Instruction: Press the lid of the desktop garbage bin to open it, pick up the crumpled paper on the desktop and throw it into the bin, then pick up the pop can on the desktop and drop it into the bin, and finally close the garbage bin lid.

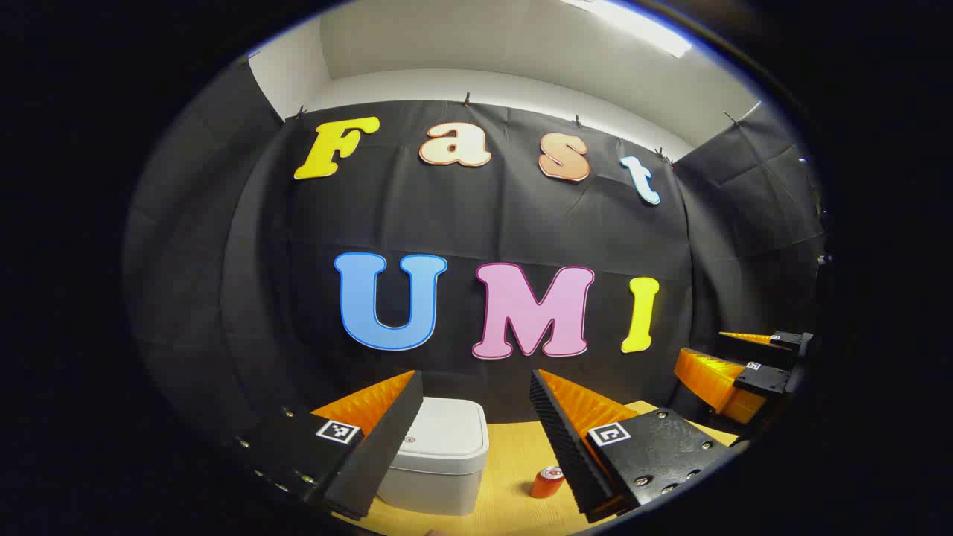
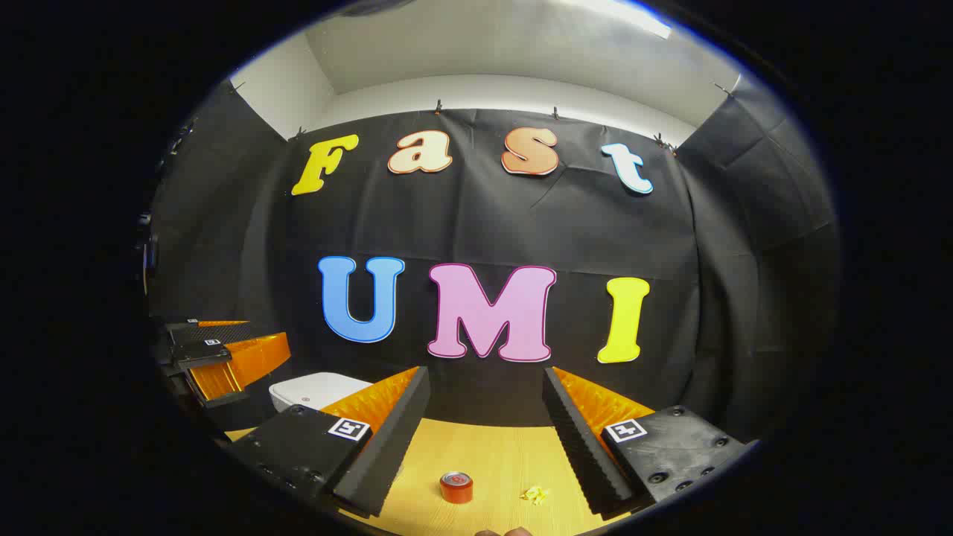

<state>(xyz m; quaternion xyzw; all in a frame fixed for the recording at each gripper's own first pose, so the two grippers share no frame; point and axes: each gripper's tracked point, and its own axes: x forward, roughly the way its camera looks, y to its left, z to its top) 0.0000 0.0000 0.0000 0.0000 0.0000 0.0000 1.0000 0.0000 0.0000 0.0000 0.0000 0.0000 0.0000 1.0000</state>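
A white garbage bin (image 1: 439, 458) with its lid down stands on the wooden table, partly behind my left gripper's near finger. My left gripper (image 1: 476, 439) hangs open above the table with nothing between its fingers. A red pop can (image 1: 547, 482) stands to the right of the bin. In the right gripper view the bin (image 2: 316, 388) shows at the left, the pop can (image 2: 456, 487) stands between my right gripper's fingers farther off, and a small yellow crumpled paper (image 2: 534, 494) lies just right of it. My right gripper (image 2: 485, 439) is open and empty.
The light wooden table (image 2: 491, 454) ends at the black cloth wall behind. The right gripper (image 1: 737, 368) shows at the right edge of the left gripper view; the left gripper (image 2: 223, 357) shows at the left edge of the right gripper view.
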